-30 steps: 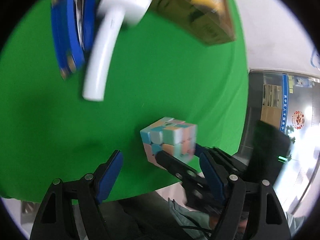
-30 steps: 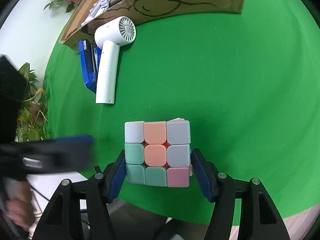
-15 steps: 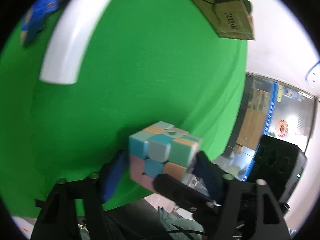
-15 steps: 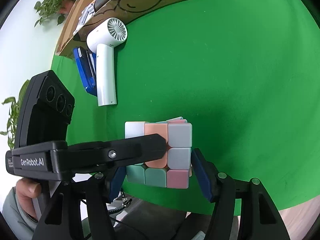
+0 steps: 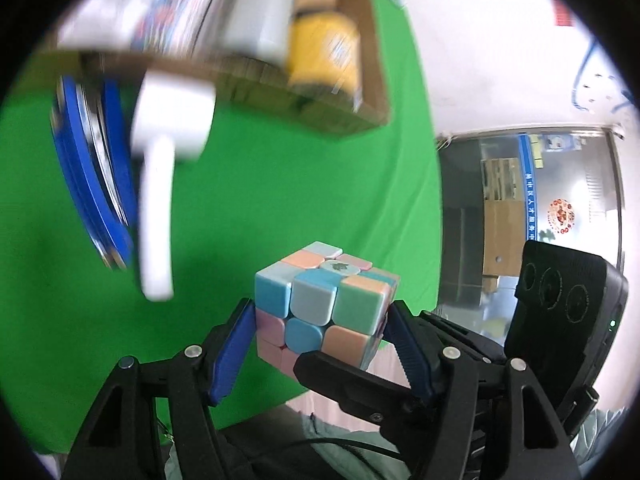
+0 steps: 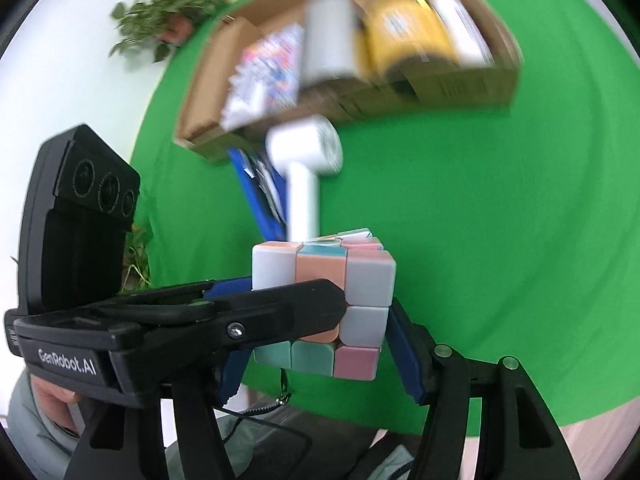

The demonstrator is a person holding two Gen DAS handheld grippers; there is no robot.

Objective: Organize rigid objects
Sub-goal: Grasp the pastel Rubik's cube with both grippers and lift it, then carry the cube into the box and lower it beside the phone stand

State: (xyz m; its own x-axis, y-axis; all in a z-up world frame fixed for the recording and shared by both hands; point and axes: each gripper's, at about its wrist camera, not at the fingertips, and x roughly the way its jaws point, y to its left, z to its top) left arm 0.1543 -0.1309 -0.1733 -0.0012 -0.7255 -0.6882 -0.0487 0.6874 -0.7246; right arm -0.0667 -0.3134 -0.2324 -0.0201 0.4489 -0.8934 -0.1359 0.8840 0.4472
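Gripping the pastel puzzle cube [image 5: 324,306] from two sides, your tongs hold it clear above the green surface [image 5: 280,184]; left tongs [image 5: 320,344] have just been closing, and their blue pads now sit against the cube's left and right faces in the left wrist view; right tongs [image 6: 316,344] are clenched on the same cube [image 6: 360,300], blue pads flat on its lower flanks; in the right wrist view one black finger of the left tongs crosses the cube's front face from the left; in the left wrist view a black finger of the right tongs comes in under the cube's near lower corner; beyond the cube, a white hair dryer [image 6: 304,168] lies on the surface, head toward the box, handle pointing back at you; a blue stapler [image 6: 258,196] lies just beside the dryer's handle, on its left; cardboard box [image 6: 460,92] at the far side, open top, blurred; inside it a yellow container [image 6: 404,36], a pale grey cylinder [image 6: 328,40] next to it, and a printed pack [image 6: 268,68] further left; a potted plant [image 6: 160,12] stands off the surface's far left edge; your hand [image 6: 52,396] shows at the lower left, wrapped round the left handle.
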